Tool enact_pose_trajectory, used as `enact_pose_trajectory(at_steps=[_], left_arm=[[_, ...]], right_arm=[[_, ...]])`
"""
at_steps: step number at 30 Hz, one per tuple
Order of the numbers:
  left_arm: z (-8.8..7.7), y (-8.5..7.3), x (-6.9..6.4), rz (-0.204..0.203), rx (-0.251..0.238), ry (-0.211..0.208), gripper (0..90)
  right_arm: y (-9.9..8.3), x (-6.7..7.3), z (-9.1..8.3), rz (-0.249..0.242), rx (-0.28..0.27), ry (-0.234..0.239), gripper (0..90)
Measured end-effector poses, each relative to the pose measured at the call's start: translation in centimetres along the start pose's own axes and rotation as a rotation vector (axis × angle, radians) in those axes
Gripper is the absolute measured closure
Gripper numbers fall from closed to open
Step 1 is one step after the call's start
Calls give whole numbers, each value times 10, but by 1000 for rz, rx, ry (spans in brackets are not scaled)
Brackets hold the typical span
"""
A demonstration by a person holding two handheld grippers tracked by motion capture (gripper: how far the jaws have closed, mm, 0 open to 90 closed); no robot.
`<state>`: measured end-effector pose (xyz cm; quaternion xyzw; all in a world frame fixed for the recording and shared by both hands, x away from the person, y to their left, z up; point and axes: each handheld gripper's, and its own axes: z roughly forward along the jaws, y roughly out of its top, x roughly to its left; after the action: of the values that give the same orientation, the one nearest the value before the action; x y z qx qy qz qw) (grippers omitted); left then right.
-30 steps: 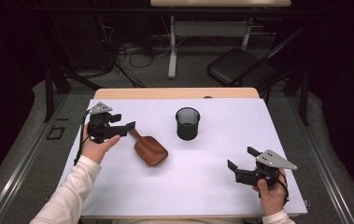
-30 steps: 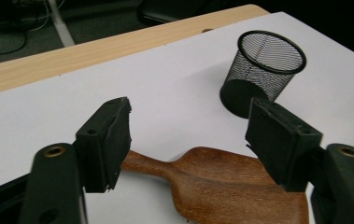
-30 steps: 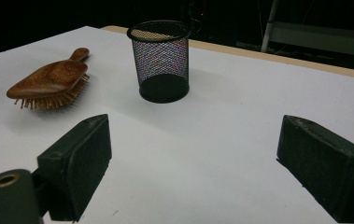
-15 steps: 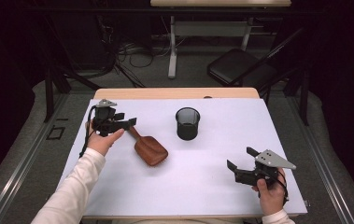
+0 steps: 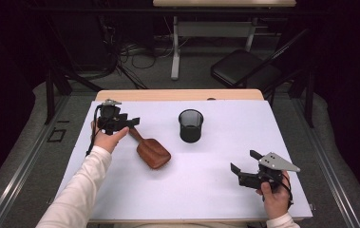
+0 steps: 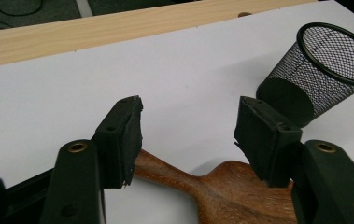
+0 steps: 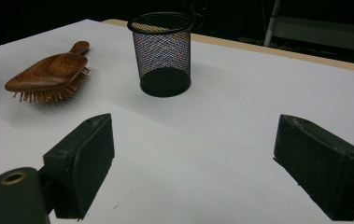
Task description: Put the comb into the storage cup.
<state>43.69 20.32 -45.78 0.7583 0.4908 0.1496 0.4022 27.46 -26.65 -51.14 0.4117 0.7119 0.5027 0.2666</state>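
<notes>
Two grippers, one wooden hairbrush (image 5: 153, 153) under my left.

My left gripper (image 6: 188, 128) hangs over the brush handle, jaws spread either side of it, having just been closing, pads not touching the wood. The brush lies bristles down on the white table (image 5: 215, 190), left of the mesh cup (image 5: 190, 125). My right gripper (image 5: 245, 161) stands spread, holding nothing, near the front edge.

brown wood hairbrush (image 5: 152, 152), blk mesh cup (image 5: 190, 125), white tabletop (image 5: 206, 190)

The brush (image 5: 153, 153) lies on the tabletop (image 5: 215, 190) left of the cup (image 5: 190, 126), apart from it; its handle points to the far left, bristles down.
</notes>
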Motion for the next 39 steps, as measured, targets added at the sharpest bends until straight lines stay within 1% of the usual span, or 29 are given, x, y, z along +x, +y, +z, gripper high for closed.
enact_pose_trajectory(at_steps=[3, 6, 11, 12, 14, 15, 16, 18, 22, 24, 27, 28, 29, 31, 34, 36, 39], left_arm=[[4, 0, 2, -3, -3, 9, 429], [8, 0, 5, -10, 2, 0, 467], [16, -1, 6, -12, 1, 15, 497], [17, -1, 6, -8, -1, 14, 502], [20, -1, 7, -23, -5, -3, 505], [21, -1, 7, -26, -2, -15, 518], [22, -1, 7, -27, 0, -14, 529], [25, -2, 7, -19, 4, -6, 535], [30, -2, 8, -14, 14, 3, 543], [33, -3, 9, -19, 22, -7, 560], [37, -4, 9, -22, 26, -4, 579], [38, -4, 8, -28, 29, -7, 600], [39, -4, 8, -30, 31, -4, 620], [42, -5, 8, -32, 42, 0, 651], [46, -6, 9, -54, 66, -1, 681], [49, -7, 10, -54, 83, 1, 719], [52, -8, 10, -55, 106, 12, 753]], right_arm=[[0, 0, 0, -2, 5, -1, 123], [0, 0, 1, -4, 7, -1, 126], [-1, -1, 1, -4, 7, 0, 132], [-1, 0, 1, 3, 12, 1, 133], [-1, -1, 1, -3, 12, 1, 133], [-1, -1, 2, -3, 6, 1, 134], [-2, 0, 2, -1, 3, 1, 134], [-2, -1, 2, -3, 16, 4, 135], [-2, -1, 2, -2, 14, 4, 136], [-2, -1, 2, 0, 14, 4, 136], [-2, -1, 3, -2, 12, 5, 136], [-2, -1, 3, -3, 11, 5, 137], [-2, -1, 3, -5, 23, 7, 136], [-2, -1, 3, -3, 20, 5, 137], [-3, -1, 3, -3, 21, 7, 137], [-3, -1, 3, -4, 22, 7, 137], [-3, -1, 4, -6, 22, 8, 138]])
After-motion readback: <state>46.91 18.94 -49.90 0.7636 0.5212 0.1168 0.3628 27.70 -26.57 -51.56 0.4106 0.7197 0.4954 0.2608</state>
